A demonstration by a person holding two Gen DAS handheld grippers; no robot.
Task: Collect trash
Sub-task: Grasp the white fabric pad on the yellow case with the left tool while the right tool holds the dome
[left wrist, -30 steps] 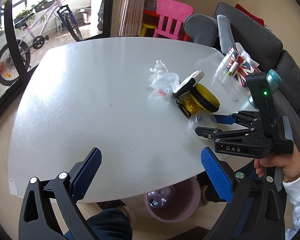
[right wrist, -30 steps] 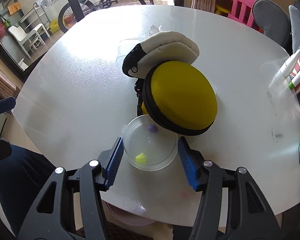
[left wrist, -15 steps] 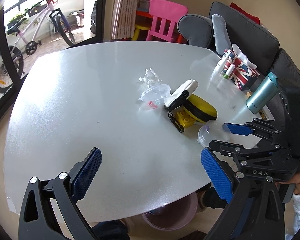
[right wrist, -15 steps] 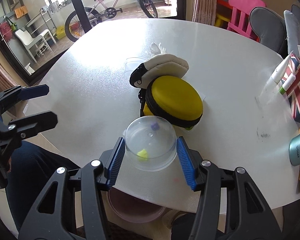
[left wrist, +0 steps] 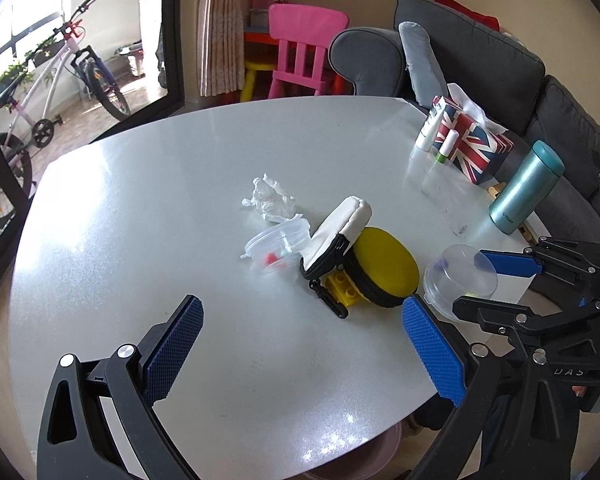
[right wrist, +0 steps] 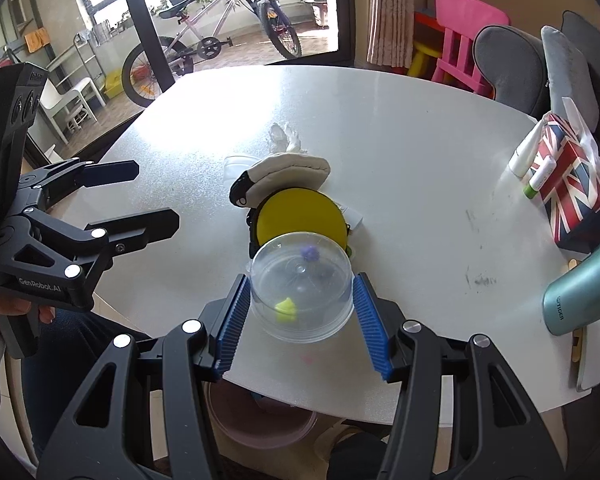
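Left wrist view: the left gripper (left wrist: 300, 344) hangs over the white table (left wrist: 148, 216), its blue pads spread wide with nothing between them. Ahead of it and to its right, the right gripper (left wrist: 466, 280) clasps a clear plastic cup (left wrist: 460, 278), a squat see-through tub held off the tabletop beside a yellow round pouch (left wrist: 384, 266). Beyond the left gripper lie a second clear container (left wrist: 276, 246) with red bits inside and a crumpled white tissue (left wrist: 270, 198). A yellow toy block (left wrist: 340, 286) is mostly tucked under the pouch. Below the table edge, only a pink rim of a bin (left wrist: 356, 468) shows.

Right wrist view: the right gripper (right wrist: 300, 300) has its pads pressed on either side of the clear plastic cup (right wrist: 300, 286); a yellow scrap and a purple speck sit inside, too small to identify. Directly below the gripper, the pink bin (right wrist: 260, 424) is partly covered by the table (right wrist: 420, 152) and the fingers. To the gripper's left, the left gripper (right wrist: 140, 192) stands open. The second container is almost hidden behind a beige pouch (right wrist: 288, 174).
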